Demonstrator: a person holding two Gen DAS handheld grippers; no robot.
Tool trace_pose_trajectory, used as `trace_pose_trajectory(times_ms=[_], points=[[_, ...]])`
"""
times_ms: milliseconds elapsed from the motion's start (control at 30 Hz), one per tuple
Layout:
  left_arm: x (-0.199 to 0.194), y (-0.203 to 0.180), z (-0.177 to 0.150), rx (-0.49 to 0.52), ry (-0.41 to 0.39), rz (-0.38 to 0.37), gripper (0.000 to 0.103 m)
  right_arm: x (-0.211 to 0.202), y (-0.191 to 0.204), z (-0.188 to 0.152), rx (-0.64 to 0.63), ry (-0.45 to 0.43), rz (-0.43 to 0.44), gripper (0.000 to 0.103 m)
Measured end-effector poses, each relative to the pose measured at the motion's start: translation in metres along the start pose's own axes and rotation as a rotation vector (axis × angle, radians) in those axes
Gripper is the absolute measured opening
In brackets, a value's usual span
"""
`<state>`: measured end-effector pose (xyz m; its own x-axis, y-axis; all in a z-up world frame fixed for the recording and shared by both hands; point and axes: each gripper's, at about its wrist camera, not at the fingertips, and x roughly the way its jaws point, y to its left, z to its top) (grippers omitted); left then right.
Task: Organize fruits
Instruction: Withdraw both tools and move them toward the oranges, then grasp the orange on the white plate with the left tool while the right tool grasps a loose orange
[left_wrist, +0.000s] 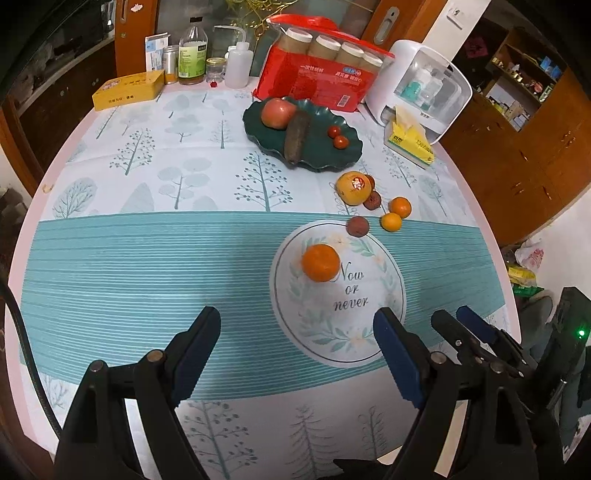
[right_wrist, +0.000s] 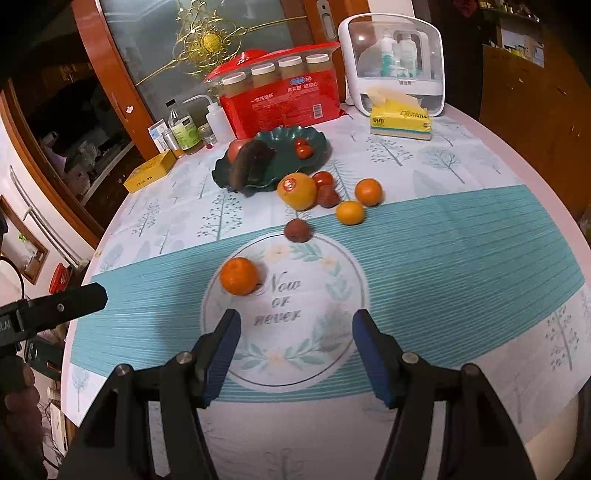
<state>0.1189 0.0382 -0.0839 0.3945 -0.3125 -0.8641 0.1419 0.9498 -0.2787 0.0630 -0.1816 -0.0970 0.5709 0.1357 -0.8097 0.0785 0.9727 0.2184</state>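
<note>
Claws both apart, empty: left claw, right claw. Pick step pending. Next: close on tangerine, well short of green plate.

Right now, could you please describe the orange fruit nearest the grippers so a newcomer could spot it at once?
Find the white printed circle reading "Now or never" on the teal-striped tablecloth. The round orange tangerine sits alone on its upper-left edge. Unlike the two smaller oranges clustered near the dark green plate, nothing touches it.
</note>
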Motion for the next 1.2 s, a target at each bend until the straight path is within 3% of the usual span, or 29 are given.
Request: trace_pose_trajectory(times_ms=[500,767,1200], points=[[0.038,-0.047,0.004,-0.166,0.006,0.089,0.084,0.014,-0.063,0.049,-0.168,-0.001,0.062,0.063],[0.059,-0.055,0.009,-0.259,-0.028,0.173,0.084,0.037,-0.084,0.078,-0.292,-0.003,0.133,0.063],[0.100,-0.048,0.030,-0.370,-0.004,0.285,0.084,0.089,-0.106,0.135,-0.359,-0.015,0.181,0.063]])
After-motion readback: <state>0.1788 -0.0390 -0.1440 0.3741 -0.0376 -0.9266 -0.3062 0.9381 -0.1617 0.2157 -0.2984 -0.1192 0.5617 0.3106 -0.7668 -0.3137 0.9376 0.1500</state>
